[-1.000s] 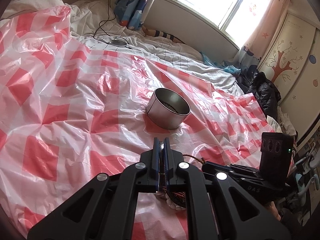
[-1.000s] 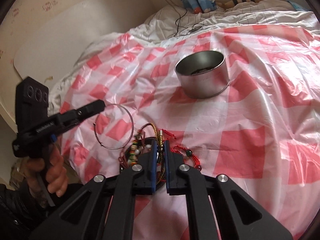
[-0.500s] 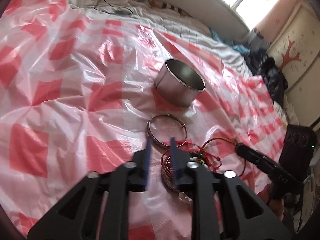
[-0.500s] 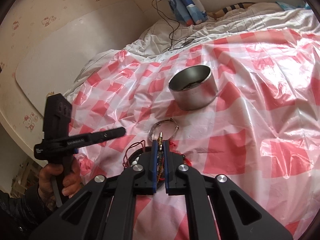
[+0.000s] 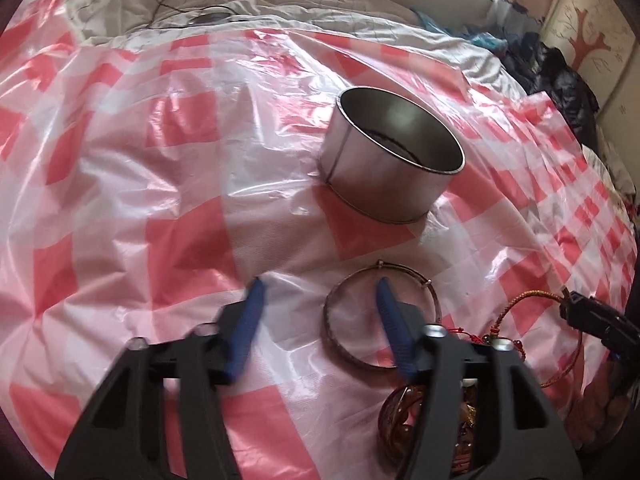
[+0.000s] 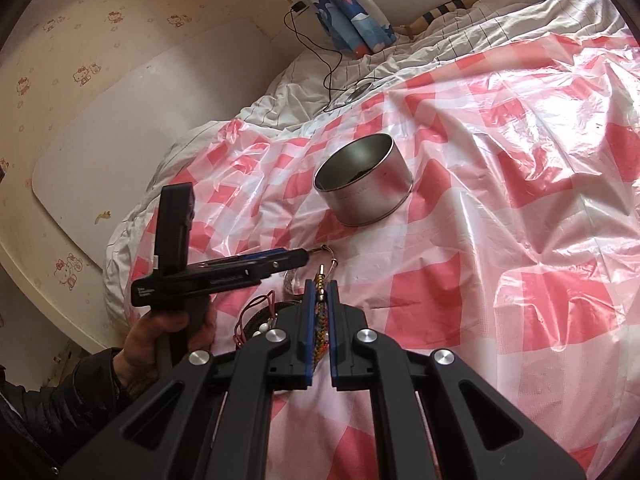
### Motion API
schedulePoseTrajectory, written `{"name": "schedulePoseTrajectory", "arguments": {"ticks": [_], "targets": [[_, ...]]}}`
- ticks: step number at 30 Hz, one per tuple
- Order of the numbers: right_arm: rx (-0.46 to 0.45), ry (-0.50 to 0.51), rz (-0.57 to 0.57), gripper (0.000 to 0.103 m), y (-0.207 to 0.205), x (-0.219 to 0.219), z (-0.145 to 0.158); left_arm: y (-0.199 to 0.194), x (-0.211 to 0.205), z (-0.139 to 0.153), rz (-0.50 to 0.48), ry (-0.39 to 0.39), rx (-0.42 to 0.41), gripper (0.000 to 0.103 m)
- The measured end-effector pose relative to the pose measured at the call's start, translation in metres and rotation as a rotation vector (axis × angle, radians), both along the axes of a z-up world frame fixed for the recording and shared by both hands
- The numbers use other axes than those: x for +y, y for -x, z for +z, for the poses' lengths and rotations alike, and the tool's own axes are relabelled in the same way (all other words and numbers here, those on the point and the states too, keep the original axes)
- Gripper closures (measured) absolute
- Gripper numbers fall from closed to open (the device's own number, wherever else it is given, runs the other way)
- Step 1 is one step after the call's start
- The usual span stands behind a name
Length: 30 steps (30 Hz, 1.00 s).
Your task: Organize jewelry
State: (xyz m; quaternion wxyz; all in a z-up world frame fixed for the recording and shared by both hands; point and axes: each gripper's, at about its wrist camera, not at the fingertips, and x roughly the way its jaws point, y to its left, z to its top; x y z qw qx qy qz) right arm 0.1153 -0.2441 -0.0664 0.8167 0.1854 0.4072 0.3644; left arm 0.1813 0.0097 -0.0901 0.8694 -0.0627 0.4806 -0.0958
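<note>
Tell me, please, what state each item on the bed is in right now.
Metal tin: upright, lidless.
Bangle: lying flat on the sheet, its rim between the left jaws.
Left hand-held gripper: jaws closing, not yet gripping.
Right hand-held gripper: shut on the braided bracelet.

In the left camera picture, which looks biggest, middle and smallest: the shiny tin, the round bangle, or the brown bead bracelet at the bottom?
1. Metal tin
2. Thin bangle
3. Brown bead bracelet, partly hidden by the gripper, so its full size is unsure.
</note>
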Motion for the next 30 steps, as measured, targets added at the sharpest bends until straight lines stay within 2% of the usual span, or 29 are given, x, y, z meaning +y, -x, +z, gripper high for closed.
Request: {"name": "schedulePoseTrajectory", "arguments": {"ticks": [1, 2, 8, 12, 16, 20, 24, 30], "targets": [[0.003, -0.001, 0.0, 0.097, 0.0, 0.0, -0.001, -0.002, -0.003, -0.003, -0.019, -0.005, 0.019, 0.096], [0.005, -0.002, -0.002, 0.097, -0.001, 0.0, -0.001, -0.002, -0.002, -0.004, -0.028, 0.004, 0.017, 0.098], [0.012, -0.015, -0.013, 0.097, -0.003, 0.0, -0.001, 0.008, -0.004, 0.001, -0.056, -0.007, -0.001, 0.099], [-0.004, -0.035, -0.025, 0.097, -0.002, -0.006, 0.006, 0.019, 0.019, 0.015, 0.007, 0.082, -0.031, 0.099], [-0.028, -0.064, -0.044, 0.097, -0.007, -0.01, 0.02, 0.022, 0.036, 0.039, 0.046, 0.113, -0.08, 0.099], [-0.061, -0.096, -0.063, 0.097, -0.021, -0.01, 0.038, 0.001, 0.027, 0.07, 0.04, 0.092, -0.132, 0.099], [-0.094, -0.108, -0.068, 0.097, -0.036, -0.003, 0.054, -0.029, 0.008, 0.088, 0.019, 0.051, -0.16, 0.099], [-0.135, -0.114, -0.103, 0.097, -0.063, -0.002, 0.073, -0.076, -0.032, 0.075, -0.023, -0.056, -0.107, 0.099]]}}
